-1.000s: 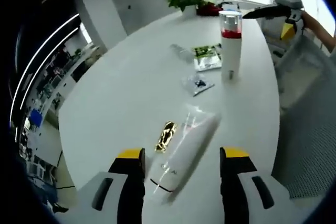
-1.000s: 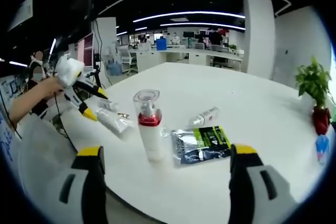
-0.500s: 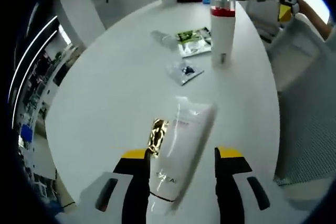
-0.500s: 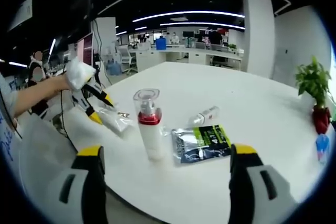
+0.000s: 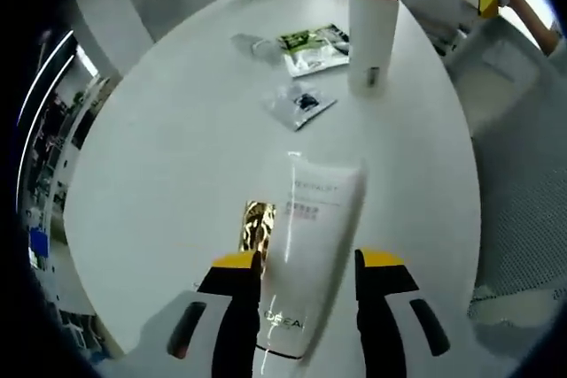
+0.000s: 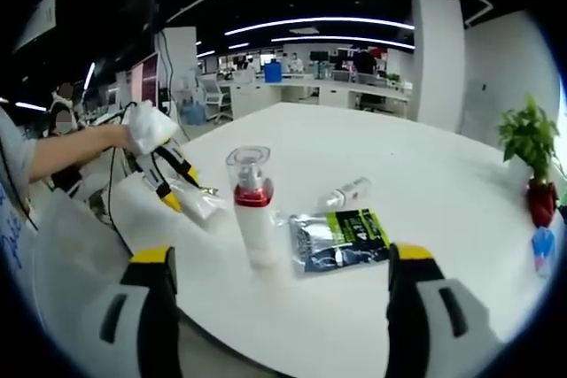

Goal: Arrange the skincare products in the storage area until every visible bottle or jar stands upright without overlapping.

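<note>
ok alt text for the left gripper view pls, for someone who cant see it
A white tube lies flat on a white table between the open left gripper's yellow-tipped jaws. Beyond it stand a red-collared white bottle and flat sachets.

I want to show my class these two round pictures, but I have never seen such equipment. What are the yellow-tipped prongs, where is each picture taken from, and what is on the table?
A person holds a two-pronged gripping tool in each hand; a camera rides on each and looks forward along its prongs. In the left gripper view, the left tool has its prongs on either side of a white tube lying flat on the white table, beside a gold packet. Whether it already grips the tube is unclear. In the right gripper view, the right tool is open and holds nothing. Ahead of it stands a white bottle with a red band, with a green sachet and a small lying bottle nearby.
</note>
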`<state>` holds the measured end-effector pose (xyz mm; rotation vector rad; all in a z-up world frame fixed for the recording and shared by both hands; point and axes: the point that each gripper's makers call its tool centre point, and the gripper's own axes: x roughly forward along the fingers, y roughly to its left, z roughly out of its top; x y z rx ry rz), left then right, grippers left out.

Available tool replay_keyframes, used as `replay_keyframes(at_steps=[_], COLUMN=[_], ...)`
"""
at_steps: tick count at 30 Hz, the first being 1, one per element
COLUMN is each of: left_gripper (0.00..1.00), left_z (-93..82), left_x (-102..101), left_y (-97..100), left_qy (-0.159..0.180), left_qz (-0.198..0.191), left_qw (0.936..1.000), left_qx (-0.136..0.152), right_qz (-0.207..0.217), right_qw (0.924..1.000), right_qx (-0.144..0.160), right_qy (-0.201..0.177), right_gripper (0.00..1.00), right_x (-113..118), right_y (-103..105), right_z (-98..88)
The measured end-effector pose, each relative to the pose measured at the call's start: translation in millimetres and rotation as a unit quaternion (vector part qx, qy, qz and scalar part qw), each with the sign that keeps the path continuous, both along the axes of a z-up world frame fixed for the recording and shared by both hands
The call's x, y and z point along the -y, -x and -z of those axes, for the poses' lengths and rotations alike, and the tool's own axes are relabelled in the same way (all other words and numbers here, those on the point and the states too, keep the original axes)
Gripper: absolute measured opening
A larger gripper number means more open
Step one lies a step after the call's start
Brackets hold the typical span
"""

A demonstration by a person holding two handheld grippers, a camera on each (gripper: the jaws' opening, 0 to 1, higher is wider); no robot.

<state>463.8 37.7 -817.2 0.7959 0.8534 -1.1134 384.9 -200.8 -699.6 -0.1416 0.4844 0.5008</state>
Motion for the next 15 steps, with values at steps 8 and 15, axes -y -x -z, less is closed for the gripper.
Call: replay_keyframes(at_steps=[8,15], left_gripper=[0.35,0.34], left_z=[4.0,10.1], left_x=[0.7,0.4], left_y=[-0.3,-2.8], left_qy=[-0.003,-0.006], left_qz=[0.004,0.002], left_qw=[1.0000,0.9998], left_qx=[-0.008,-0.016], right_qz=[0.000,-0.002], right_qw=[1.0000,1.0000], right_qx=[-0.002,-0.004], right_qy=[0.001,0.002], right_gripper=[1.00,1.00], right_x=[1.3,0.2], right_y=[0.9,1.2], right_z=[0.8,1.7])
